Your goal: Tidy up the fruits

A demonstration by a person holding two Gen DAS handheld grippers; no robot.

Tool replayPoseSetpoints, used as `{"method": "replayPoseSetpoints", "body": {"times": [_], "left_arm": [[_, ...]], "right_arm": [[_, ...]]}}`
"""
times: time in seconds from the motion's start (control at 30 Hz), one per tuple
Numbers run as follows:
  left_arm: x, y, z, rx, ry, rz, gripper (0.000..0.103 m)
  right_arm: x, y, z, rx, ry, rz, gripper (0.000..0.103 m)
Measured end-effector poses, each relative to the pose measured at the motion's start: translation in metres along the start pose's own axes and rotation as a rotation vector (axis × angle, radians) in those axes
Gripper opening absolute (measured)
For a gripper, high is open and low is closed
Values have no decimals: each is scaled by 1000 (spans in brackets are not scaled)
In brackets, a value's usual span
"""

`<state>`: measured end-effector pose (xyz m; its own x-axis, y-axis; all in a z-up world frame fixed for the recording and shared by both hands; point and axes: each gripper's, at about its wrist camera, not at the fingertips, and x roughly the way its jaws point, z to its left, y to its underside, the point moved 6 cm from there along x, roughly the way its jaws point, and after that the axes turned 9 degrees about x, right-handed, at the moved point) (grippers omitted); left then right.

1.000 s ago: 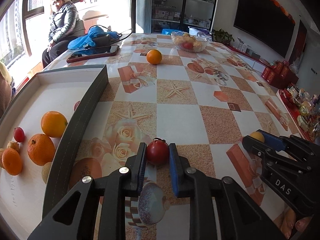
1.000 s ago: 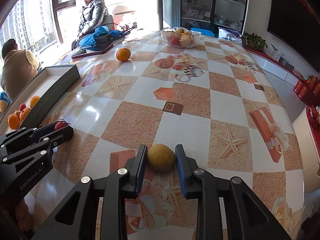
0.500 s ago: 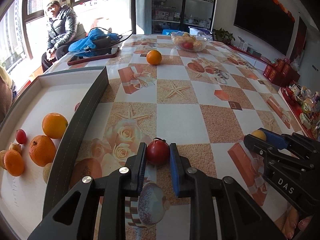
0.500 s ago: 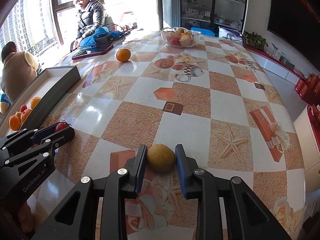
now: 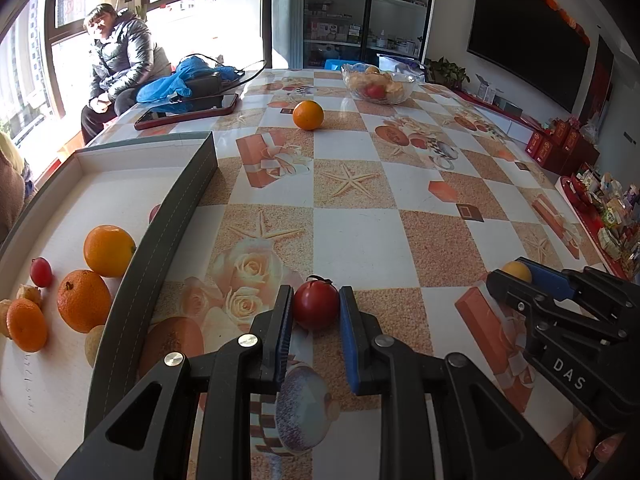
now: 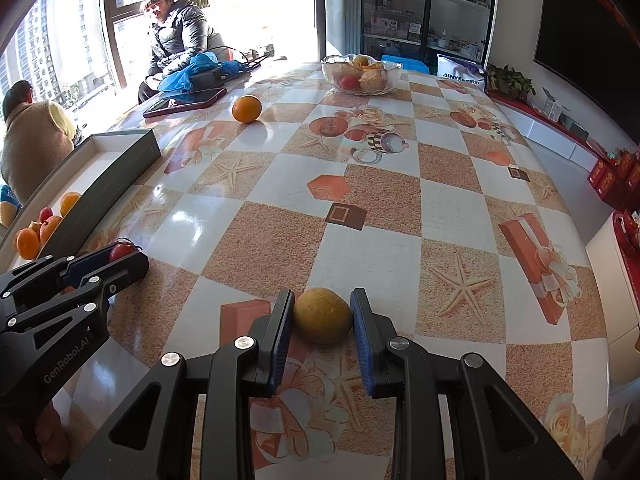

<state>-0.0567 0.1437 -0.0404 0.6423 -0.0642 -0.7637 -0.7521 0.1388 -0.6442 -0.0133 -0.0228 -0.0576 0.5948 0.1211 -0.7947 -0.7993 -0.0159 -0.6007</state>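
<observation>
Fruits lie partly gathered: oranges (image 5: 108, 250) and small pieces sit in the tray (image 5: 176, 204) at left. On the table (image 5: 360, 236), the left gripper (image 5: 316, 308) pinches a red fruit (image 5: 316, 304); the right gripper (image 6: 322, 316) pinches a yellow fruit (image 6: 322, 315). A lone orange (image 5: 308, 115) rests near the bowl (image 5: 378, 87).

Table (image 5: 360, 236): tray (image 5: 176, 216), orange (image 5: 307, 115), bowl (image 5: 378, 87).

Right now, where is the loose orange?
In both views the orange sits alone on the far table, between the phone and glass bowl.
</observation>
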Motion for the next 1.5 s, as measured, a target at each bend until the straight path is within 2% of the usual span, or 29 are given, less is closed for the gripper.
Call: {"method": "replayPoseSetpoints", "body": {"times": [1.5], "left_arm": [[0, 0, -1, 1, -2, 0, 25]], "right_arm": [[0, 1, 1, -9, 18, 1, 31]]}}
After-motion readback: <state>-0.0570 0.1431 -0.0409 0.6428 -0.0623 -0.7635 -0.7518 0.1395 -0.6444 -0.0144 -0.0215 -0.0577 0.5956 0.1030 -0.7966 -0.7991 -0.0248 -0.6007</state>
